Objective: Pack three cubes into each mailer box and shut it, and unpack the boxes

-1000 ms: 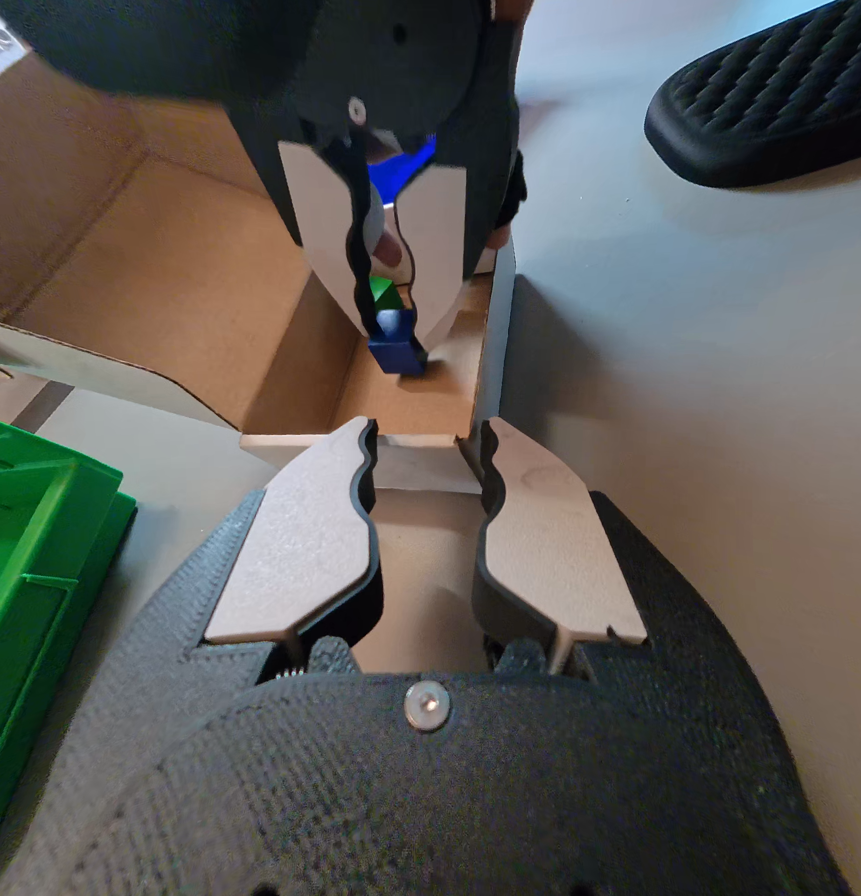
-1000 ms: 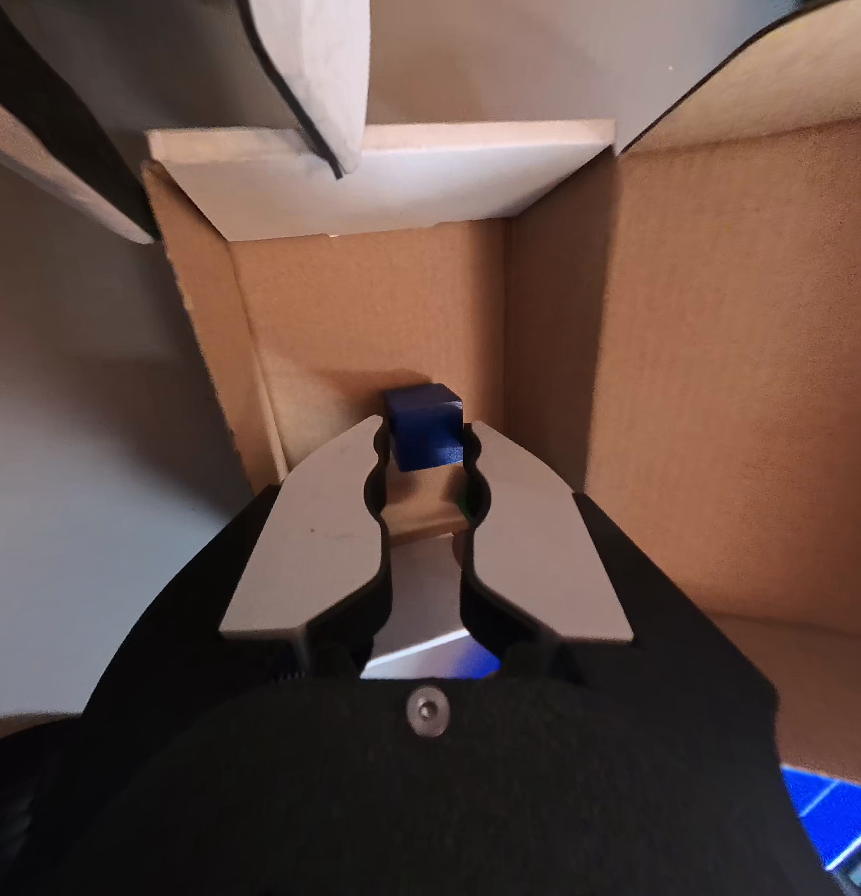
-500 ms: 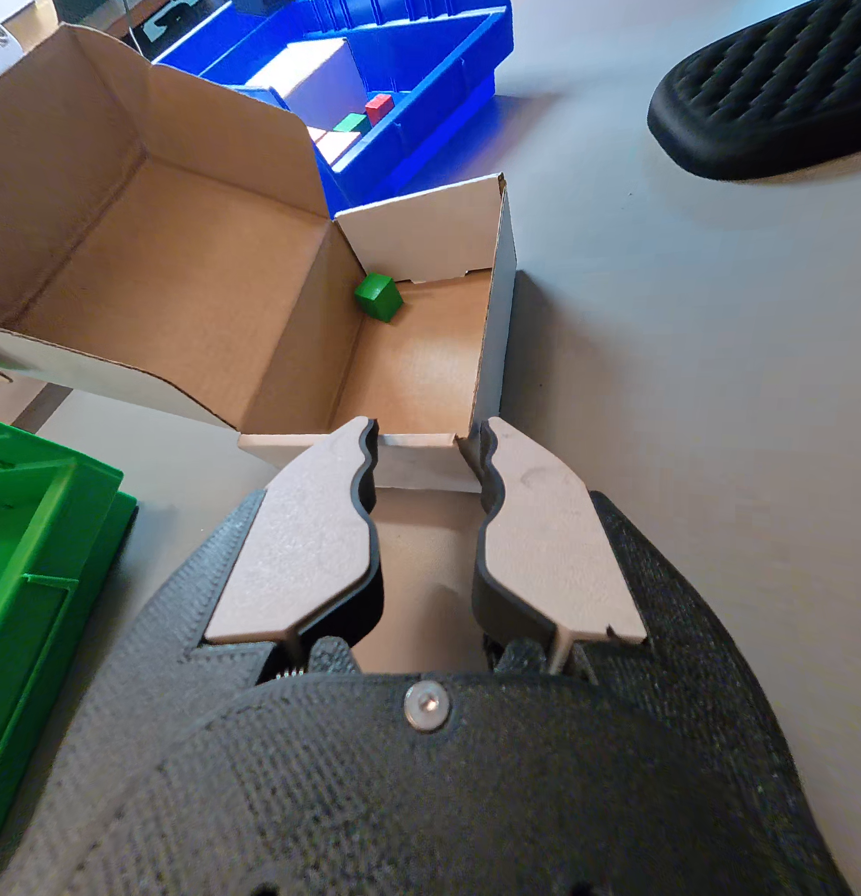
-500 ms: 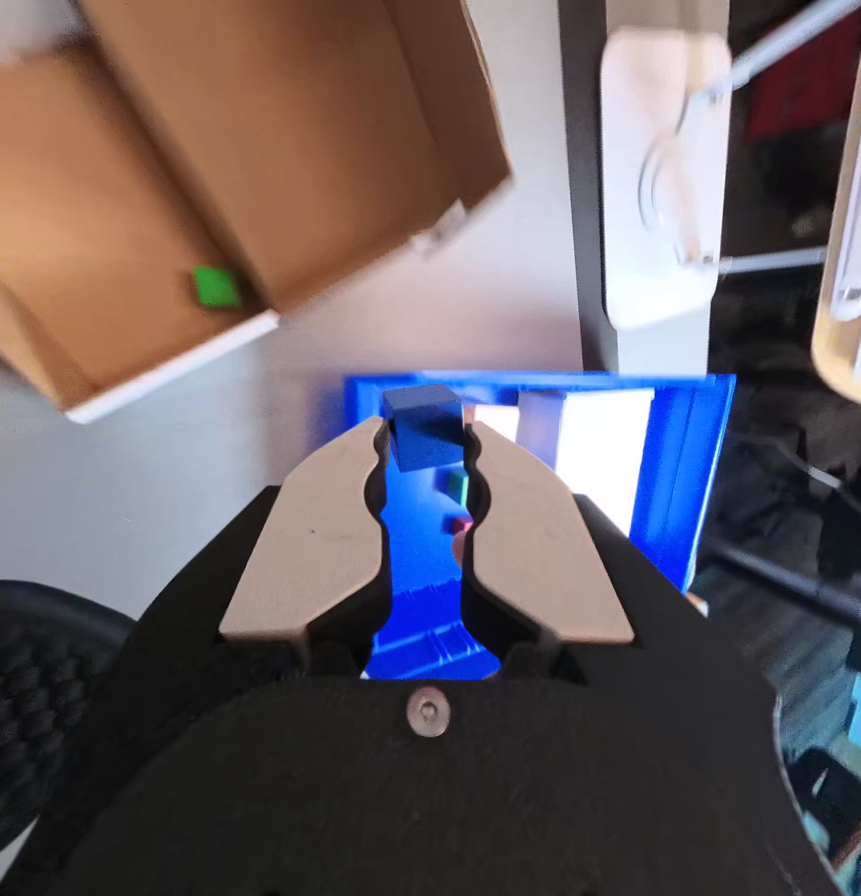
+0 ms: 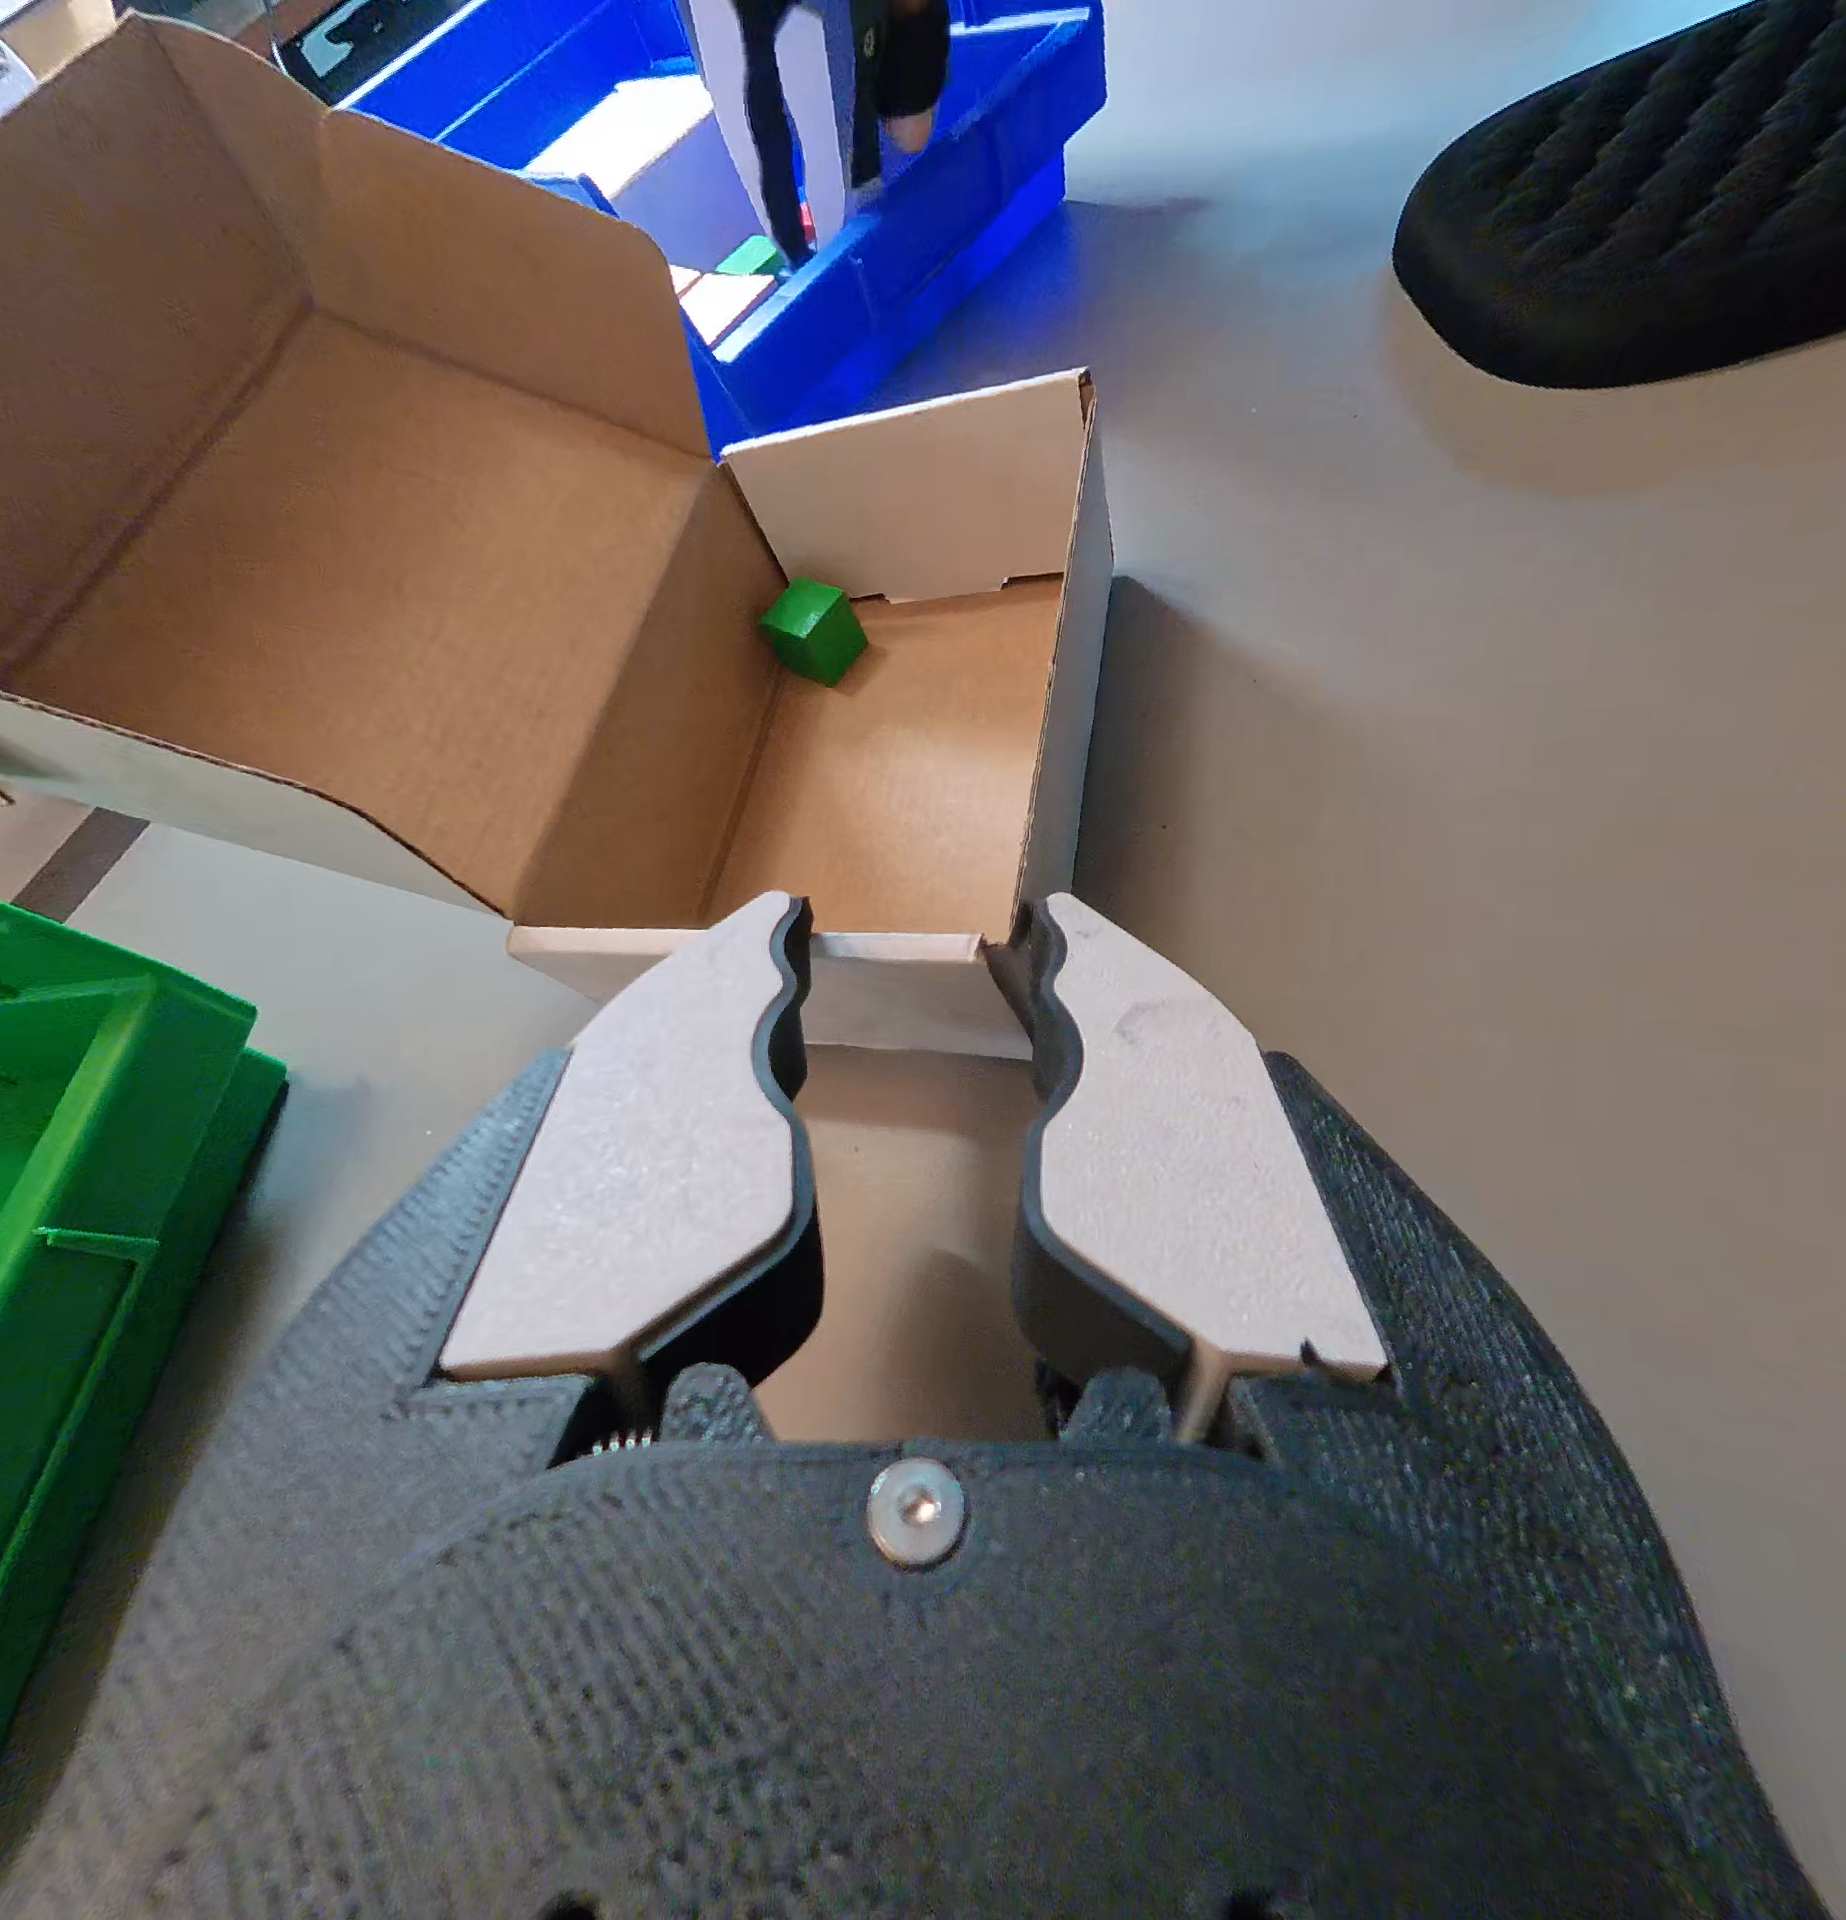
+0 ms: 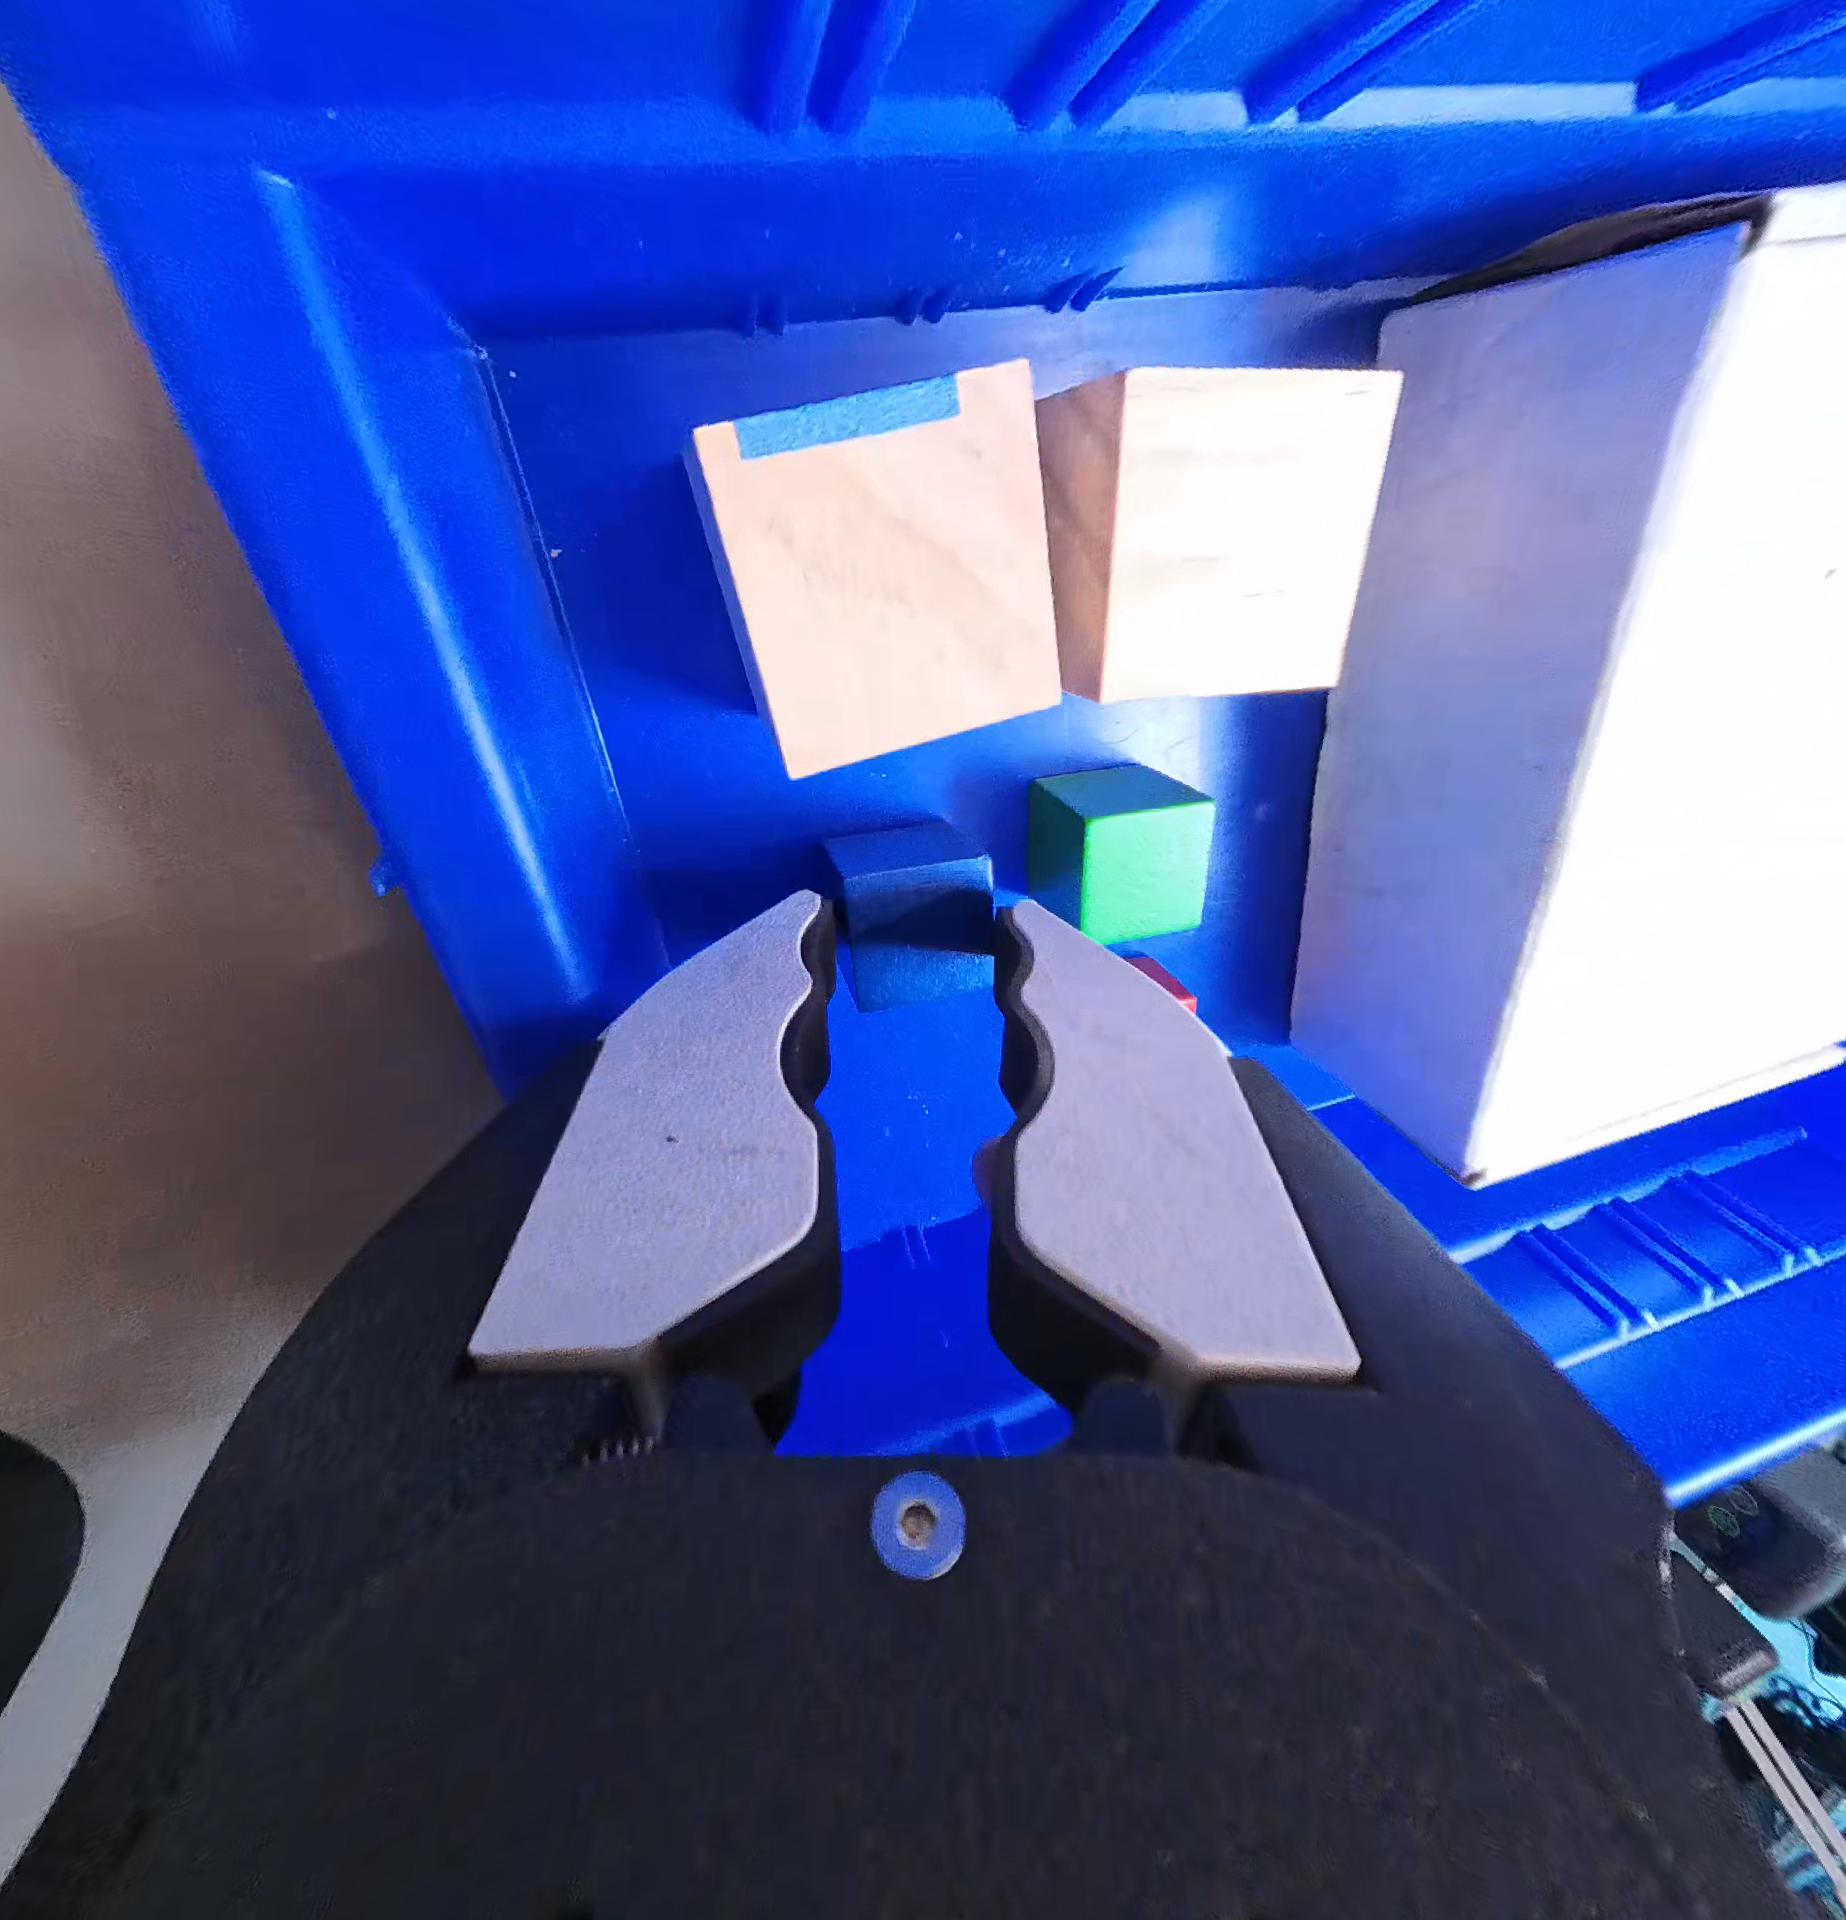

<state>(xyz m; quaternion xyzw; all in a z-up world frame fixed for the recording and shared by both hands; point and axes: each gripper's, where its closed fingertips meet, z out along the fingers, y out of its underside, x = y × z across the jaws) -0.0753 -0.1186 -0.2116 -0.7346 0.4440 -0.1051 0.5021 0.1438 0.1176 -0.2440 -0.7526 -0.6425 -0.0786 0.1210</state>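
The small dark blue cube point(image 6: 914, 925) sits between the tips of the right gripper point(image 6: 911, 920), inside the blue plastic bin point(image 6: 399, 582), low over the bin floor; the fingers look closed on its two sides, though whether it already rests on the floor cannot be told. Judging from the task, this is the unpacking half: the cube is being carried into the bin, and the grip is held until it is down so that it does not tumble onto its neighbours. Just beside it to the right stands a larger green cube point(image 6: 1127, 862), and a small red cube point(image 6: 1163, 982) peeks out behind the right finger. Farther in lie two pale wooden blocks point(image 6: 883, 566), side by side, one with a strip of blue tape, and a closed white cardboard box point(image 6: 1605, 665) fills the bin's right side. In the left wrist view the open white-and-brown cardboard mailer box point(image 5: 1075, 665) stands on the grey table point(image 5: 1470, 831) with its lid folded back, and one small green cube point(image 5: 813, 632) is left in its far corner, so this box is not yet emptied. The left gripper point(image 5: 911, 935) hovers at the box's near wall, fingers apart and holding nothing, probably placed there to steady the light box. A green plastic bin point(image 5: 88, 1143) sits to the left and a black textured pad point(image 5: 1646, 197) lies well apart at the far right.
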